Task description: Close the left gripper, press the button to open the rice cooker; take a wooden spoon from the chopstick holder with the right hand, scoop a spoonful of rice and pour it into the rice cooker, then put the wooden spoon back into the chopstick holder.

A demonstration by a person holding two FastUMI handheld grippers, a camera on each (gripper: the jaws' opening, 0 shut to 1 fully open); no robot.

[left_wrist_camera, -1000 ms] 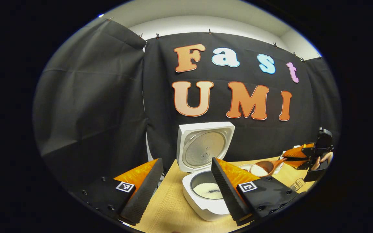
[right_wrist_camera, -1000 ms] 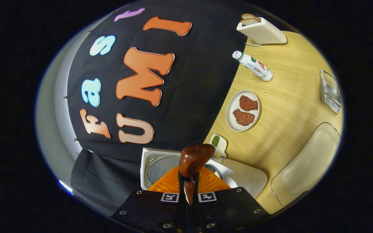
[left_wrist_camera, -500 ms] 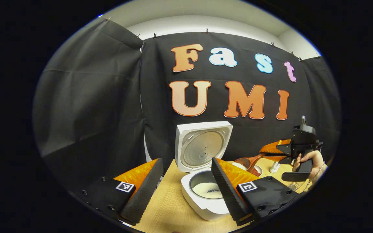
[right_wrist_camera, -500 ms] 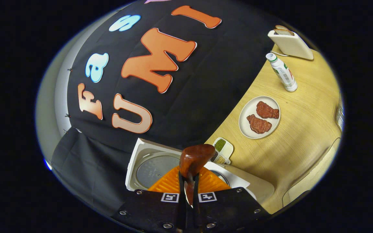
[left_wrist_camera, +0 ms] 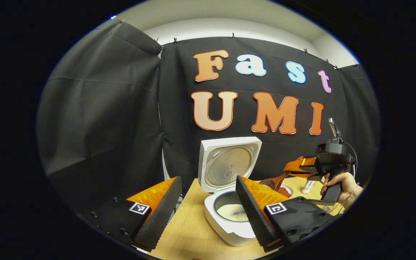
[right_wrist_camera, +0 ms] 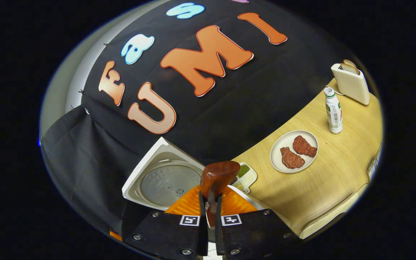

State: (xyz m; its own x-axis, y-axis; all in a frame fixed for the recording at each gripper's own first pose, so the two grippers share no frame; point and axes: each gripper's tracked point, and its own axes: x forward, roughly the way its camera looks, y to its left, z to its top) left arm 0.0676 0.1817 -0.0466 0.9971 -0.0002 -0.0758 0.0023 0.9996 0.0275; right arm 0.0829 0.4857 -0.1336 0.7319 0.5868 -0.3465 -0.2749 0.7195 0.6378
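The white rice cooker (left_wrist_camera: 226, 231) stands open on the wooden table, its lid (left_wrist_camera: 229, 166) upright, with rice lying in the inner pot (left_wrist_camera: 231, 212). My left gripper (left_wrist_camera: 208, 180) hovers open in front of the cooker, nothing between its fingers. To the right, a hand (left_wrist_camera: 339, 180) holds my right gripper (left_wrist_camera: 296, 167), shut on the handle of the wooden spoon (left_wrist_camera: 273, 180). The spoon's bowl hangs just right of the cooker, partly hidden behind my left finger. In the right gripper view, the right gripper (right_wrist_camera: 209, 196) clamps the spoon (right_wrist_camera: 218, 175) above the cooker lid (right_wrist_camera: 164, 182).
A plate with two pieces of meat (right_wrist_camera: 294, 151), a small divided dish (right_wrist_camera: 245, 176), a bottle (right_wrist_camera: 333, 112) and a toaster (right_wrist_camera: 350, 81) stand along the table's back. A pale tray edge (right_wrist_camera: 332, 220) shows at the lower right. The black cloth wall is close behind the cooker.
The right gripper has carried the spoon up and left toward the cooker, and its view has rolled. The left gripper has stayed in place, open.
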